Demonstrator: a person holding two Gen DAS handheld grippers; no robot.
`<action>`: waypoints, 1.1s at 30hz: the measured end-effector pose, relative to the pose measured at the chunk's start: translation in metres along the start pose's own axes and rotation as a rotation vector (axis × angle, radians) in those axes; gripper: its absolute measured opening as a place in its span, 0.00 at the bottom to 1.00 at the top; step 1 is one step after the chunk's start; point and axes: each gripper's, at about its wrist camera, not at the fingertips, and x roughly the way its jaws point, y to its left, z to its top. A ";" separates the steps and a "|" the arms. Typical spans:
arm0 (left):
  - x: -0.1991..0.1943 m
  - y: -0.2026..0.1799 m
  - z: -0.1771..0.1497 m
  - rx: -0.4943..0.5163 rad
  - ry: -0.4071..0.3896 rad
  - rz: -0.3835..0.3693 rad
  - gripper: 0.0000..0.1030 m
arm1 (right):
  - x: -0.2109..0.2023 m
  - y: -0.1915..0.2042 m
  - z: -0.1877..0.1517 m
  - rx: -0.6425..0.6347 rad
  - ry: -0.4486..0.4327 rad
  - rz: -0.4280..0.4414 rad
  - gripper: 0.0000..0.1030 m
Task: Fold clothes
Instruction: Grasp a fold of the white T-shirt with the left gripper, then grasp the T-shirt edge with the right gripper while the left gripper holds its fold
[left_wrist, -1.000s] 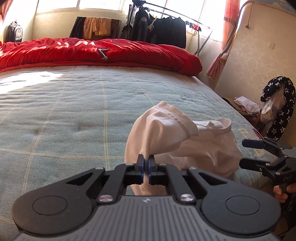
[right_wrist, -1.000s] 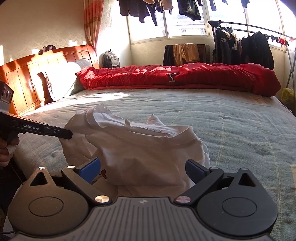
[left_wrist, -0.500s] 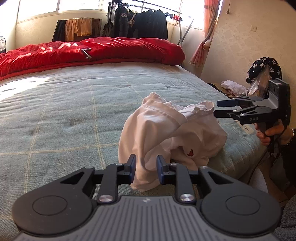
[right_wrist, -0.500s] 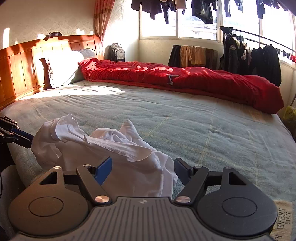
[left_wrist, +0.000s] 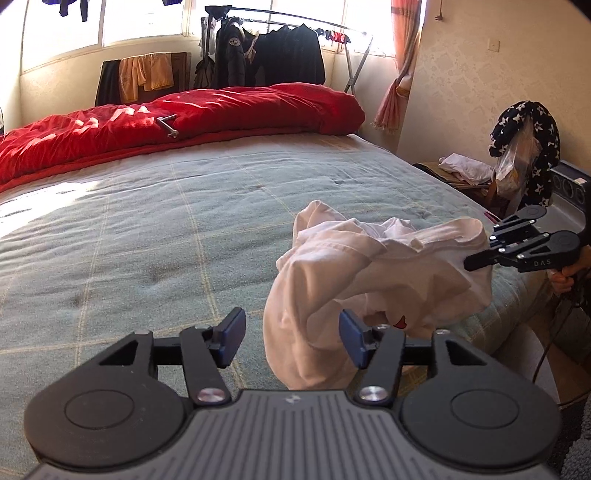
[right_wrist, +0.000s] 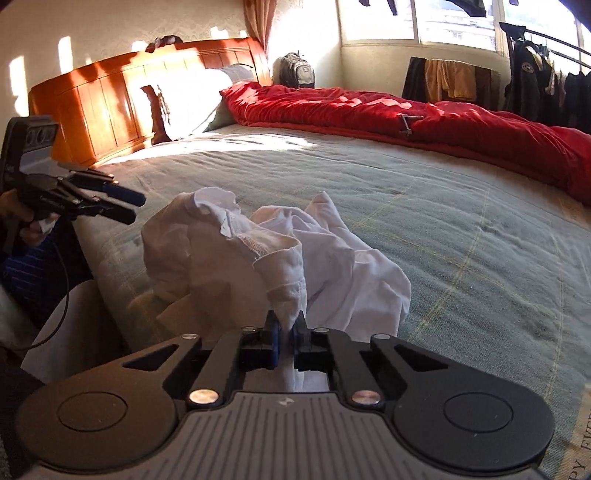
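White cotton, a crumpled shirt (left_wrist: 373, 273), lies bunched on the bed (left_wrist: 155, 236) near its edge, well short of the red quilt (left_wrist: 177, 118). At that edge, the right gripper (right_wrist: 285, 325) has its jaws pinched on a hem of the shirt. The left gripper (left_wrist: 291, 334) hangs beside the heap, jaws spread wide, holding nothing.

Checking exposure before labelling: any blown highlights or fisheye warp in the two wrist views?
Left wrist view: windows blown white, a sun patch glares on the bed, the corners vignette black. Right wrist view: the pillow is washed out, hard sun streaks cross the headboard, and the bed bows.
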 end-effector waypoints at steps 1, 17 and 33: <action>0.004 0.004 0.004 0.003 0.000 -0.013 0.56 | -0.004 0.005 -0.003 -0.027 0.019 -0.001 0.07; 0.030 -0.015 -0.002 0.055 0.008 -0.176 0.54 | -0.026 0.017 0.042 0.012 -0.093 0.125 0.63; -0.008 -0.024 -0.036 0.079 0.021 -0.162 0.55 | 0.140 -0.007 0.101 0.371 0.098 0.347 0.76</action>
